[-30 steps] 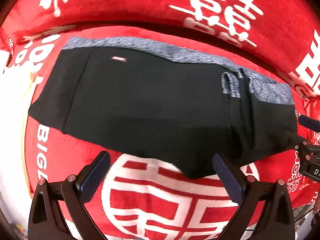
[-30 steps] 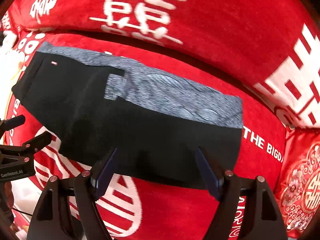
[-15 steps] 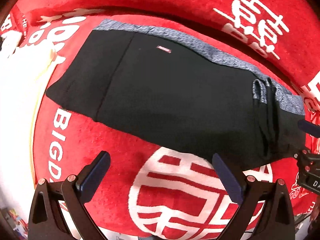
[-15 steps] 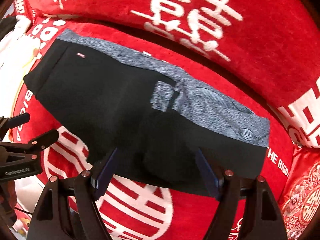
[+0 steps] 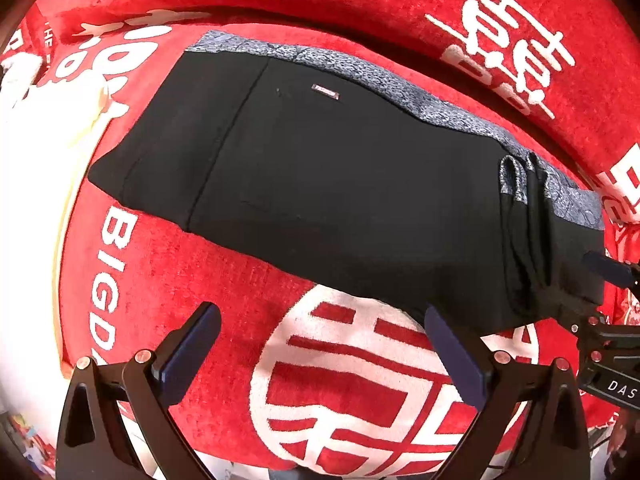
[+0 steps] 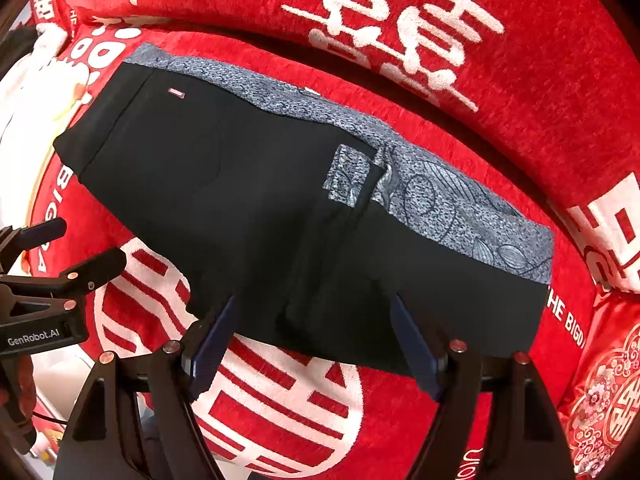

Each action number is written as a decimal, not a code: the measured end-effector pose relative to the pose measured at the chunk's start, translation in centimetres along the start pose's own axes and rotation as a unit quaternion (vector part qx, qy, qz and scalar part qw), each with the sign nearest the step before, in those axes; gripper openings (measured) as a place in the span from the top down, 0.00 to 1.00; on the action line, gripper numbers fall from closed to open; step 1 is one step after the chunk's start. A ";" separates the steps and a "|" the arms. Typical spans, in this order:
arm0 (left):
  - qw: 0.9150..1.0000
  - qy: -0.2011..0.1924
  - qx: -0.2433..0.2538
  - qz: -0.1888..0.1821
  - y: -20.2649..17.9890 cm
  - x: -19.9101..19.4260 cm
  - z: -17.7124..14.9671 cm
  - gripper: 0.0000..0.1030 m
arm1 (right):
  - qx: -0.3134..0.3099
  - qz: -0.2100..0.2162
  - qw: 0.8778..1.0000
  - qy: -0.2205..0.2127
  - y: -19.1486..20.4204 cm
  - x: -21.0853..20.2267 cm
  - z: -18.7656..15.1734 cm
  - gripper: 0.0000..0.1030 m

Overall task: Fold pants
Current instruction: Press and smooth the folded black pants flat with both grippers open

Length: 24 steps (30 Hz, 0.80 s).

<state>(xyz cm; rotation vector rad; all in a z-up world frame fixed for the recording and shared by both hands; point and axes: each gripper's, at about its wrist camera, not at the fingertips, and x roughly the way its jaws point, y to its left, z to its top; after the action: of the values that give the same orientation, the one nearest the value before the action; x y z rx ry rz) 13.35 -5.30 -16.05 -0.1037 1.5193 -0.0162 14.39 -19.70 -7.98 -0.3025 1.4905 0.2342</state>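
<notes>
Left wrist view. The black pants [image 5: 340,200] are seen laid flat on a red cushion [image 5: 168,280] printed with white characters, already folded into a compact slab. A grey patterned lining [image 5: 440,108] is exposed along the far edge, and a small pale label [image 5: 326,92] is noted on the black cloth near that edge. A bunch of folds with a turned-up grey strip [image 5: 514,180] is seen toward the right end. The left gripper [image 5: 320,356] is held spread wide, nothing between its fingers; the left finger [image 5: 188,352] is over bare red cushion, apart from the cloth, while the right finger [image 5: 456,356] is set just at the near hem. The right gripper [image 5: 600,304] is partly seen at the frame's right edge, beside the right end of the pants. A red back cushion [image 5: 360,4] is seen behind.

Right wrist view. The pants [image 6: 260,220] are seen across the middle, grey lining [image 6: 460,208] at the far side. The right gripper [image 6: 316,344] is held released and wide, both fingers [image 6: 412,344] overlapping the near hem in the picture; whether the cloth is touched cannot be told. The left gripper [image 6: 60,248] is seen at the left edge, parted, near the pants' left end. An embroidered red cushion [image 6: 604,392] is noted at the lower right.
</notes>
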 end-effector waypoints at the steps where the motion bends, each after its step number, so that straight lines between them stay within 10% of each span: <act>1: 1.000 0.001 0.002 0.000 -0.1 0.1 0.0 0.01 | 0.002 0.000 1.000 0.000 -0.1 0.0 -0.1 0.22; 24: 1.000 0.012 0.023 0.003 -3.2 0.7 -1.2 0.01 | 0.010 -0.010 1.000 0.007 -0.9 0.6 -1.7 0.22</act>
<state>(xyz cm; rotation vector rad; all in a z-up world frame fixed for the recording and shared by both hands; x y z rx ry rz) 12.39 -8.57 -16.55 -0.0617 1.5415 -0.0482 13.13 -21.15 -8.67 -0.3038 1.5015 0.2022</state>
